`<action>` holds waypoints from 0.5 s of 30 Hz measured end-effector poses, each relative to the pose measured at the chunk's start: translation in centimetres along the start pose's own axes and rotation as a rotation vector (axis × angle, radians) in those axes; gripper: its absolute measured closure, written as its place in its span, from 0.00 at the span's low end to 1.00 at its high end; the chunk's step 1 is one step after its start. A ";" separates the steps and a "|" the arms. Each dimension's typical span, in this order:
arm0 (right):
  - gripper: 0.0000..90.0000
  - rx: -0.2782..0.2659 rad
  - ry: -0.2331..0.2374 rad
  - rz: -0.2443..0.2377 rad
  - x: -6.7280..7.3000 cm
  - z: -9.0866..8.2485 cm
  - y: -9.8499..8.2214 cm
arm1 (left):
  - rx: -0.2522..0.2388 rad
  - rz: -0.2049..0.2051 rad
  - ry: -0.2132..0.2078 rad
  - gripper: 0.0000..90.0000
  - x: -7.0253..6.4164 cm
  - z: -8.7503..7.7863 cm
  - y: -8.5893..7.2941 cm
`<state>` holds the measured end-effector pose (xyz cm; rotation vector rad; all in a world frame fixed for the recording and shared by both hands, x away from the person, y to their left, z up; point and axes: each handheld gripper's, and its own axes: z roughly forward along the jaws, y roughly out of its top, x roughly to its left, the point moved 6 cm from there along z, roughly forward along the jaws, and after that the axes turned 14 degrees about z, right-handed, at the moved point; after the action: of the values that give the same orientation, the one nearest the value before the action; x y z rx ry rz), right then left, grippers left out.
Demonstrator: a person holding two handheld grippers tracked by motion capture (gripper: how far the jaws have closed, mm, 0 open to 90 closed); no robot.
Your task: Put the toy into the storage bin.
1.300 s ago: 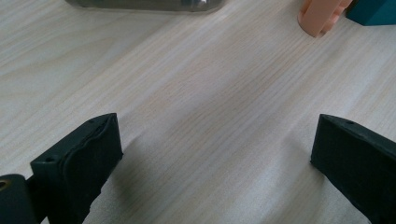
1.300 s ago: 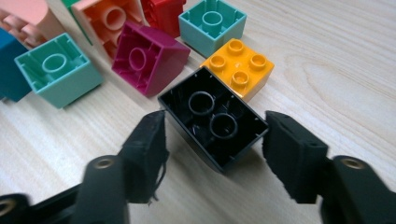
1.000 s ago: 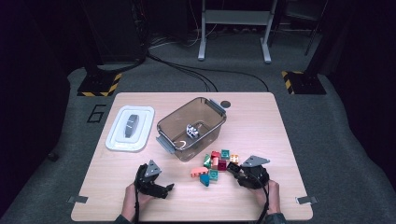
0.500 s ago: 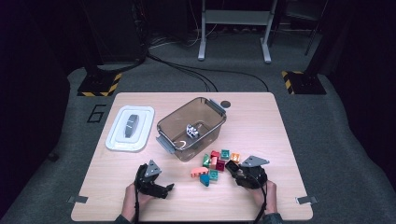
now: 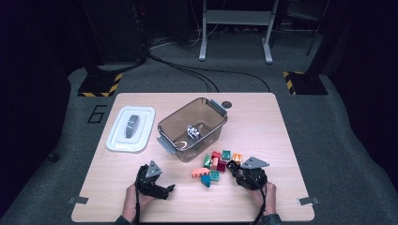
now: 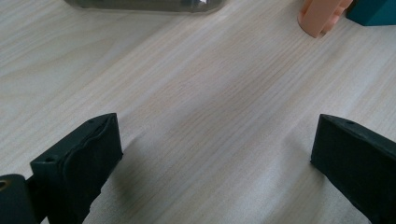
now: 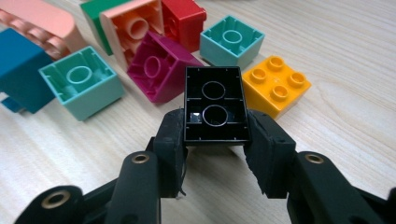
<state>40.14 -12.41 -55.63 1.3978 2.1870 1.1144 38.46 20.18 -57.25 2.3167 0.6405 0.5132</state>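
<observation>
My right gripper (image 7: 215, 133) is shut on a black brick (image 7: 215, 100), hollow underside toward the camera; its jaws have just been closing on that brick. It sits at the right edge of a pile of bricks (image 5: 215, 165): magenta (image 7: 159, 65), two teal (image 7: 81, 84), yellow-orange (image 7: 275, 86), red (image 7: 184, 18) and peach (image 7: 135, 28). From above, the right gripper (image 5: 233, 167) lies at the table's front right. My left gripper (image 5: 168, 189) rests at the front left, and its fingers (image 6: 84, 158) stand wide open over bare wood.
A clear brown bin (image 5: 164, 129) stands mid-table with a small grey piece (image 5: 193, 131) inside. Its white lid (image 5: 131, 129) lies to the left. A salmon brick (image 6: 320, 14) and a dark blue one (image 6: 373, 11) lie ahead of the left gripper.
</observation>
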 end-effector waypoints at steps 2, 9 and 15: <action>0.66 -0.002 0.008 0.010 0.1 -0.2 0.1 | 0.000 0.000 0.000 0.02 0.0 0.0 0.0; 0.66 -0.029 0.027 0.031 0.1 -1.2 1.2 | 0.000 -0.001 0.000 0.02 0.0 0.0 0.0; 0.66 -0.059 0.023 0.034 0.1 -1.9 2.8 | 0.000 0.000 0.000 0.02 0.0 0.0 0.0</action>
<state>40.65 -12.59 -52.27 1.4095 2.1358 1.2027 38.46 20.18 -57.25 2.3165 0.6411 0.5134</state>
